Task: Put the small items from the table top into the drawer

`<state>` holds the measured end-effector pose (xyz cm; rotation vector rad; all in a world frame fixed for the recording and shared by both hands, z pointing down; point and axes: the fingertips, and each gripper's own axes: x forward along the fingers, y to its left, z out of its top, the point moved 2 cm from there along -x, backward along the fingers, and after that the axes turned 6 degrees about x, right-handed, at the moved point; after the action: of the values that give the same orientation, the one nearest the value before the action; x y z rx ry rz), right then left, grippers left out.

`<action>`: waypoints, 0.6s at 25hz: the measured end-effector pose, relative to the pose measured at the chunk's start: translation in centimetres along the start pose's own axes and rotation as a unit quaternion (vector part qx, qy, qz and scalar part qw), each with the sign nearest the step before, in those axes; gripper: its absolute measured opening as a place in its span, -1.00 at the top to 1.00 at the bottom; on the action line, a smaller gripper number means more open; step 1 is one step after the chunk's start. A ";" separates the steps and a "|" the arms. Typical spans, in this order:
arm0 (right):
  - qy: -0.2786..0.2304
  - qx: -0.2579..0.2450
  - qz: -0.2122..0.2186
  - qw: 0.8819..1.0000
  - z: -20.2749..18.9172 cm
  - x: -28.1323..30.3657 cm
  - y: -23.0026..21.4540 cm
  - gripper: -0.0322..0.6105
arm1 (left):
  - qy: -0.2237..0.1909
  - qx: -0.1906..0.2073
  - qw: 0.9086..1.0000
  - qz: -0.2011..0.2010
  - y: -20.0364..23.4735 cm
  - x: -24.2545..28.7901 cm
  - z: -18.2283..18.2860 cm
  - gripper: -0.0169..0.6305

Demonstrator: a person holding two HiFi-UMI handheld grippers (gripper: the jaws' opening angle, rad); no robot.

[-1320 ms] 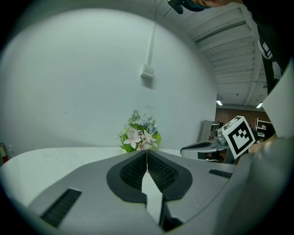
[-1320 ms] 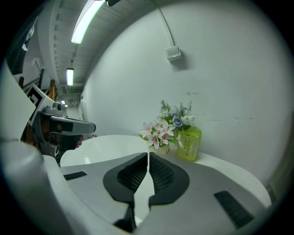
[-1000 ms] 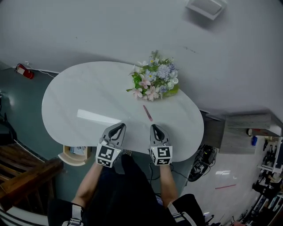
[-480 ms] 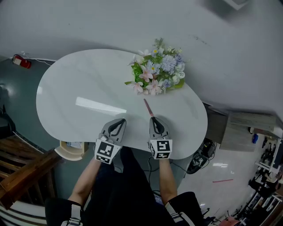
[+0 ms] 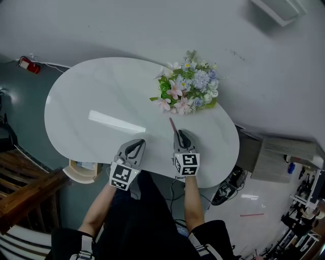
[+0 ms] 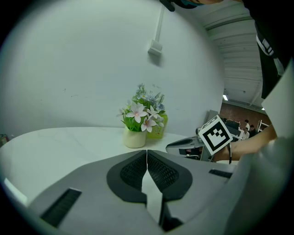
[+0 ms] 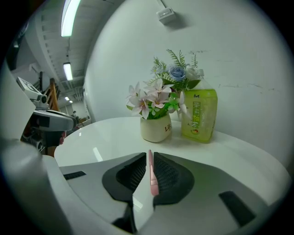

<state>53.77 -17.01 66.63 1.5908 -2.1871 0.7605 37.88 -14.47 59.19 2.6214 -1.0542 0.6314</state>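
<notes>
Your right gripper (image 5: 179,134) has come down to the thin pink stick (image 5: 172,124), jaws all but closed; left gripper (image 5: 136,145) pinched together, empty. Spread the right jaws, straddle it, then squeeze.

A bunch of pink, white and blue artificial flowers (image 5: 187,92) stands in a cream pot (image 7: 156,128) on the far right part of the white worktop (image 5: 101,101). Just right of the pot, slightly farther back, is a yellow-green drink bottle (image 7: 198,114). High on the pale wall is a white box (image 5: 281,10). A red fire extinguisher (image 5: 28,65) lies on the floor at far left, and dark wooden furniture (image 5: 28,190) stands at near left. At right is a grey cabinet (image 5: 282,157), with a thin red rod (image 5: 252,215) on the floor nearby.
</notes>
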 end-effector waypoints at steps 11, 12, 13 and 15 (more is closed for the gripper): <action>0.076 0.003 0.001 0.997 -2.2 3.2 -0.9 0.47 | 0.013 -0.014 1.000 0.024 1.3 -0.9 -1.4 0.89; 0.081 0.003 0.000 0.997 -2.2 3.4 -0.9 0.47 | 0.014 -0.015 0.999 0.026 1.5 -0.9 -1.5 0.89; 0.084 0.002 -0.001 0.996 -2.2 3.6 -0.9 0.47 | 0.016 -0.016 0.999 0.028 1.6 -1.0 -1.6 0.89; 0.094 0.000 0.000 0.996 -2.3 3.9 -0.9 0.47 | 0.017 -0.016 0.999 0.030 1.8 -1.0 -1.8 0.89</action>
<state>53.27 -18.81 70.80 1.4561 -2.0522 0.8716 35.43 -14.50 60.37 2.5504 -1.1256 0.6642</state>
